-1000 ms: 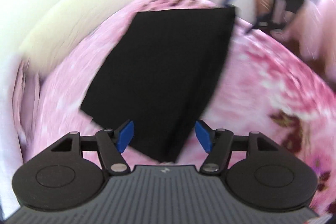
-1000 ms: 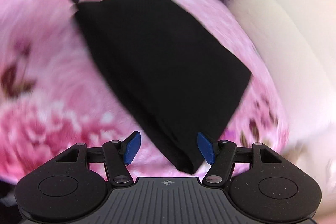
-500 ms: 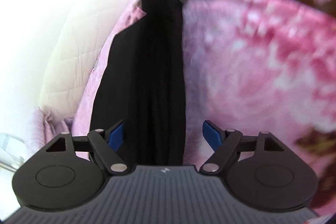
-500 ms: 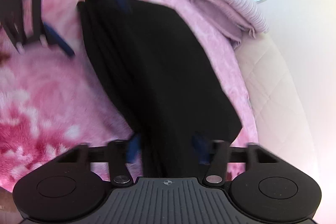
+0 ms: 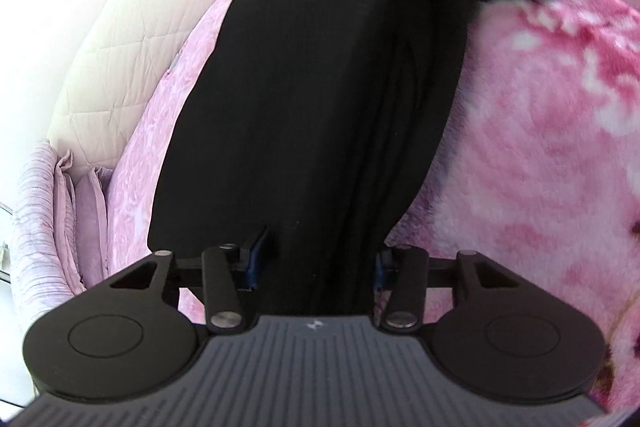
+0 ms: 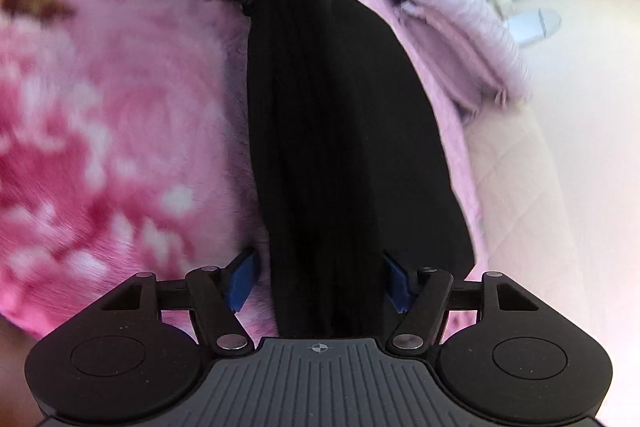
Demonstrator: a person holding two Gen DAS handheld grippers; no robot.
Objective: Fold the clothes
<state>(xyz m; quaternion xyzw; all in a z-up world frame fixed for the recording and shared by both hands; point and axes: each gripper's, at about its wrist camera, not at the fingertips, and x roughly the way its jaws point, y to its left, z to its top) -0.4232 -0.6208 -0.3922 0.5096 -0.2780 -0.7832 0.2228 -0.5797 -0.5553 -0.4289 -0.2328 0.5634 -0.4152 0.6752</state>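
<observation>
We straddle the folded black garment (image 5: 320, 99) from both ends on the pink floral fleece blanket (image 5: 540, 147): our left gripper (image 5: 316, 263) has just been closing, its blue pads (image 5: 253, 261) now hard against the bunched edge, while our right gripper (image 6: 318, 277), just opening, stands spread with the cloth between its pads (image 6: 240, 279), a gap showing on one side. The fabric looks light, limp and matte, likely to sag and slide, so we judge the thick layered fold, running toward twelve o'clock, the safest hold; a ribbed lilac cover (image 6: 452, 39) lies at one o'clock.
</observation>
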